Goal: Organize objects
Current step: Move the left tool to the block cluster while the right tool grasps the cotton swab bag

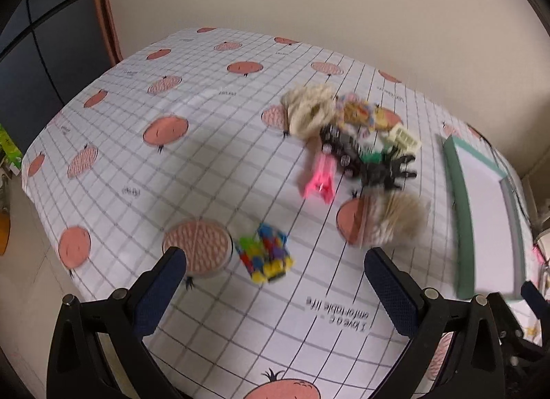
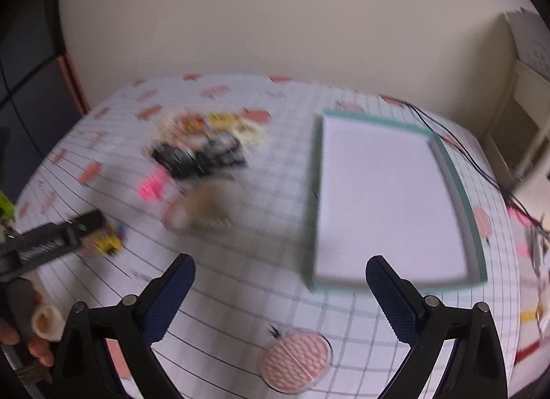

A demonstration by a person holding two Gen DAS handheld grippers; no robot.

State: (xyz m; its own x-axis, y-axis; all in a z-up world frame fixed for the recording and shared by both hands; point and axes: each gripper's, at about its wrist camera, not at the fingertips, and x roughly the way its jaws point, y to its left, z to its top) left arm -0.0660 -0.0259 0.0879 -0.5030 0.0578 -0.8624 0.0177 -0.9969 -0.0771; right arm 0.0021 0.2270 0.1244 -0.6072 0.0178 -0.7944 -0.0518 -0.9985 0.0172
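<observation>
The left gripper (image 1: 275,273) hovers above the table (image 1: 213,175) with its fingers (image 1: 161,292) spread wide and nothing between them. The right gripper (image 2: 280,282) likewise hovers with its fingers (image 2: 168,295) spread and empty, positioned just before the near edge of the tray (image 2: 479,251). The table carries a white grid-pattern cloth printed with pink round cartoon faces; the print in the left wrist view, upside down to the camera, reads "I love" followed by "comfortable life", the remainder being too blurred to read. The multicoloured block toy (image 1: 266,254) lies alone on the cloth, near and between the left fingers in that view. The pink clip (image 1: 321,177) lies beyond it, at the near edge of the pile of small objects (image 1: 357,137), which includes cream scrunchies, black clips and a green item touching one another. A beige fluffy item (image 1: 392,218) lies just beside the pile on its near side. The tray, green-walled with a white floor, stands to the right of the pile, apart from it. In the right wrist view, the left gripper (image 2: 82,223) and a hand (image 2: 31,330) appear at the left edge. Both views are motion-blurred.
</observation>
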